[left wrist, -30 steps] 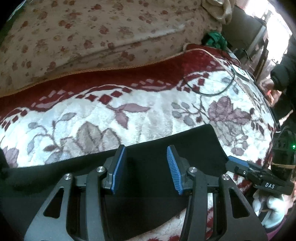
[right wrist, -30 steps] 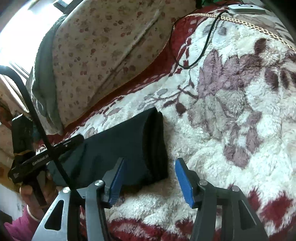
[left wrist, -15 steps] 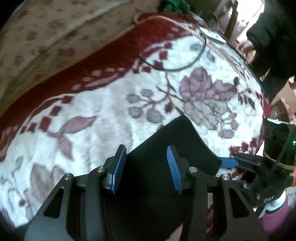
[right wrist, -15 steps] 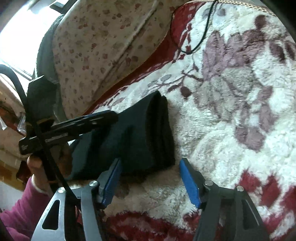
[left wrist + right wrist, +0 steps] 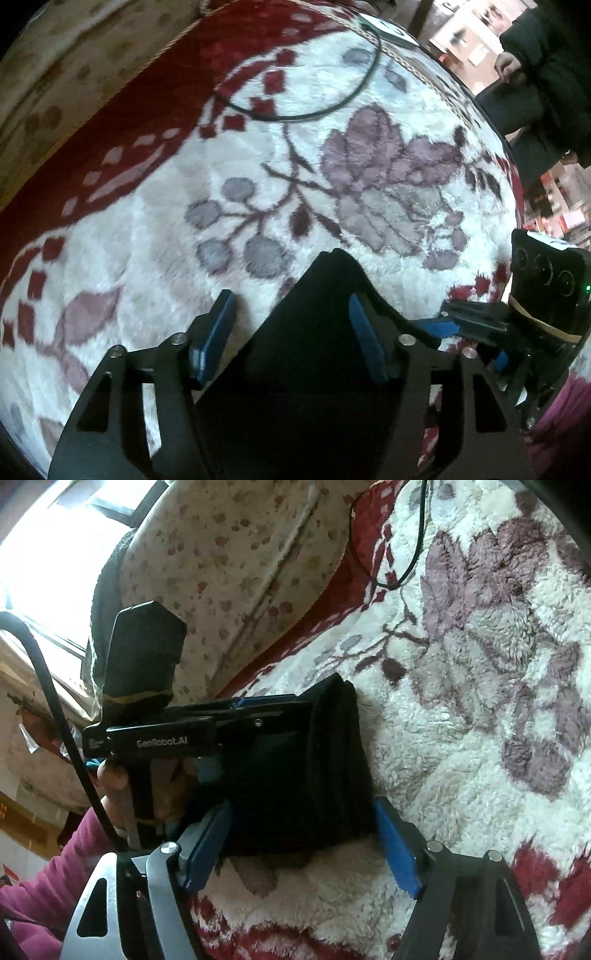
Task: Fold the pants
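The black pants (image 5: pixel 314 768) lie folded into a thick bundle on the fluffy floral blanket (image 5: pixel 480 664). In the left wrist view the pants (image 5: pixel 325 325) fill the space between and below my fingers. My left gripper (image 5: pixel 291 336) is open, its blue pads on either side of the bundle's near end; it also shows in the right wrist view (image 5: pixel 273 705) lying over the bundle's top edge. My right gripper (image 5: pixel 299 845) is open, its pads straddling the bundle's near edge, and shows in the left wrist view (image 5: pixel 469 332) at the right of the pants.
A black cable (image 5: pixel 303 110) loops over the blanket toward a white device (image 5: pixel 388 29) at the far edge. A floral cushion (image 5: pixel 229 561) stands behind the blanket. A person in dark clothes (image 5: pixel 546 74) stands at the far right.
The left gripper has swung right and come closer to the bundle's end. The right gripper has moved in until its pads straddle the bundle. Both have stayed open.
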`<state>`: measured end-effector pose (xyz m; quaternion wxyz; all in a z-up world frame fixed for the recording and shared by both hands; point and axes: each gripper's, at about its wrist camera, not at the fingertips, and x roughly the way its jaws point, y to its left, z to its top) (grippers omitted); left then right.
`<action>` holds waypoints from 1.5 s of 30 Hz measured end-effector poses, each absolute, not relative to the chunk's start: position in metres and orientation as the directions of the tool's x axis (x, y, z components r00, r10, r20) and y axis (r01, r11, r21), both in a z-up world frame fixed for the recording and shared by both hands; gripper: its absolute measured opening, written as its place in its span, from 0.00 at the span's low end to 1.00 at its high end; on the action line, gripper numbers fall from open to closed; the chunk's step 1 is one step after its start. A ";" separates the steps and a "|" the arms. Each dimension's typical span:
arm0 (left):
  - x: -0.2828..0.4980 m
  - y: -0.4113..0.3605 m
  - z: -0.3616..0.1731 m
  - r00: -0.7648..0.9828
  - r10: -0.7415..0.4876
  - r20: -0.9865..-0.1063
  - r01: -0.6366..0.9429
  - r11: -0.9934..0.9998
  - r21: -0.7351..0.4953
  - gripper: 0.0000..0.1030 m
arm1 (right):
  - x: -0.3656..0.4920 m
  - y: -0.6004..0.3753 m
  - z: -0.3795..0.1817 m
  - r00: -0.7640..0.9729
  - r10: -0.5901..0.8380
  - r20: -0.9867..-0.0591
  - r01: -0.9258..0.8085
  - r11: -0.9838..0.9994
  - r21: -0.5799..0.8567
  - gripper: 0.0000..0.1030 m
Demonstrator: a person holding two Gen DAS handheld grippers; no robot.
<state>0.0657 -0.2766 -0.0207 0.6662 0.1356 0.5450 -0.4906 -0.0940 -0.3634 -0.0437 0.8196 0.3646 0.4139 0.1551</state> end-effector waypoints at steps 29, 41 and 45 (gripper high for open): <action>0.031 -0.180 0.106 0.128 -0.707 -0.695 0.851 0.438 -0.288 0.12 | -0.090 -0.311 0.057 0.677 0.658 -0.330 -0.284 0.647 0.707 0.16; 0.019 0.021 0.109 0.390 -0.662 -0.640 0.615 0.705 -0.354 0.10 | -0.046 -0.135 0.089 0.377 0.845 -0.379 -0.573 0.534 0.621 0.16; 0.017 0.089 0.067 0.449 -0.586 -0.674 0.445 0.801 -0.400 0.10 | -0.026 -0.074 0.051 0.255 0.846 -0.468 -0.580 0.521 0.626 0.16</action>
